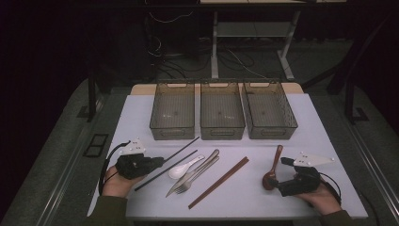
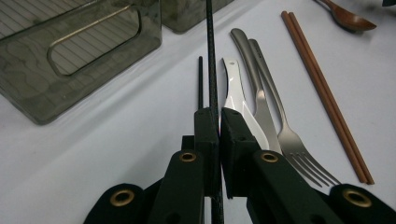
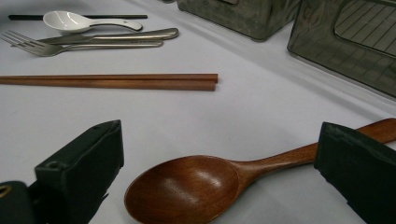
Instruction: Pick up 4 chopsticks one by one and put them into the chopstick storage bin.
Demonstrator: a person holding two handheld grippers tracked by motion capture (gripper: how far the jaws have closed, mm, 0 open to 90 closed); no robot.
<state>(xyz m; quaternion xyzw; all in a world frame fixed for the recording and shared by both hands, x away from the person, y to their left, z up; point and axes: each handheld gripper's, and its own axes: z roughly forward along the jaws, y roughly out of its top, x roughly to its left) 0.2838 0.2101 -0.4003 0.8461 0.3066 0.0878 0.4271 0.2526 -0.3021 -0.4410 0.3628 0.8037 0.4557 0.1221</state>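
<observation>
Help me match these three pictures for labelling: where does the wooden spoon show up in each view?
High view: the wooden spoon lies at the right, by the right gripper.
Left gripper view: its bowl sits at the top right corner.
Right gripper view: it lies at bottom centre, between the open jaws.
Shared landmark: the brown chopsticks.

The wooden spoon [image 3: 187, 189] looks smooth and lightly glossy, like the matt brown wooden chopsticks [image 3: 112, 81] beyond it. Beside those, the fork [image 2: 285, 135] and knife [image 2: 254, 93] are polished metal; the white spoon [image 3: 70, 21] seems glazed ceramic. Behind them, the bins [image 1: 222, 110] are smoky translucent plastic.
</observation>
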